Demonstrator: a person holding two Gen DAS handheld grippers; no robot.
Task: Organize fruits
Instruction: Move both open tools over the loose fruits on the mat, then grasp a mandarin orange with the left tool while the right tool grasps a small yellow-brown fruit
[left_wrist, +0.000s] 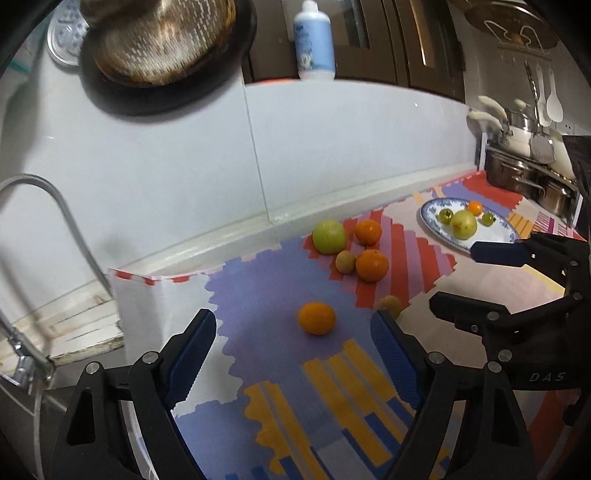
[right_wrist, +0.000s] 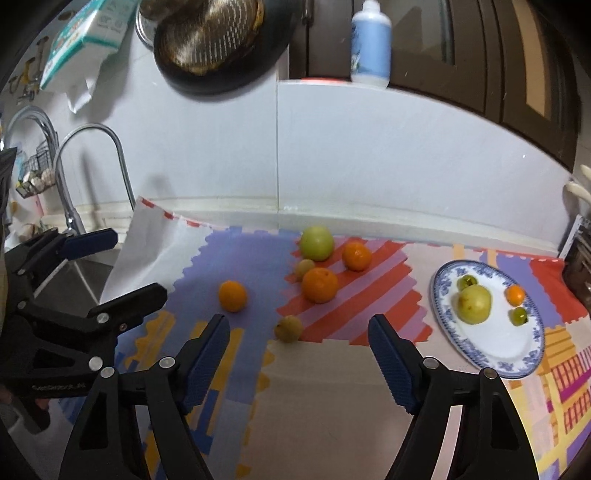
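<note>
Loose fruit lies on the patterned mat. A lone orange (left_wrist: 317, 318) (right_wrist: 232, 295) sits just ahead of my open, empty left gripper (left_wrist: 293, 325). Behind it are a green apple (left_wrist: 329, 236) (right_wrist: 316, 243), two oranges (left_wrist: 372, 264) (right_wrist: 320, 284) and a small yellow fruit (left_wrist: 345, 261). Another small yellow fruit (right_wrist: 288, 328) lies just ahead of my open, empty right gripper (right_wrist: 299, 332). A blue-patterned plate (right_wrist: 517, 354) (left_wrist: 491, 236) at the right holds a yellow-green apple (right_wrist: 474, 305), a small orange (right_wrist: 515, 294) and two small green fruits.
A sink with a curved faucet (right_wrist: 88, 173) lies at the left. Pots (left_wrist: 524, 177) stand at the far right. A white tiled wall backs the counter, with a bottle (right_wrist: 371, 44) and a hanging pan (right_wrist: 218, 40) above.
</note>
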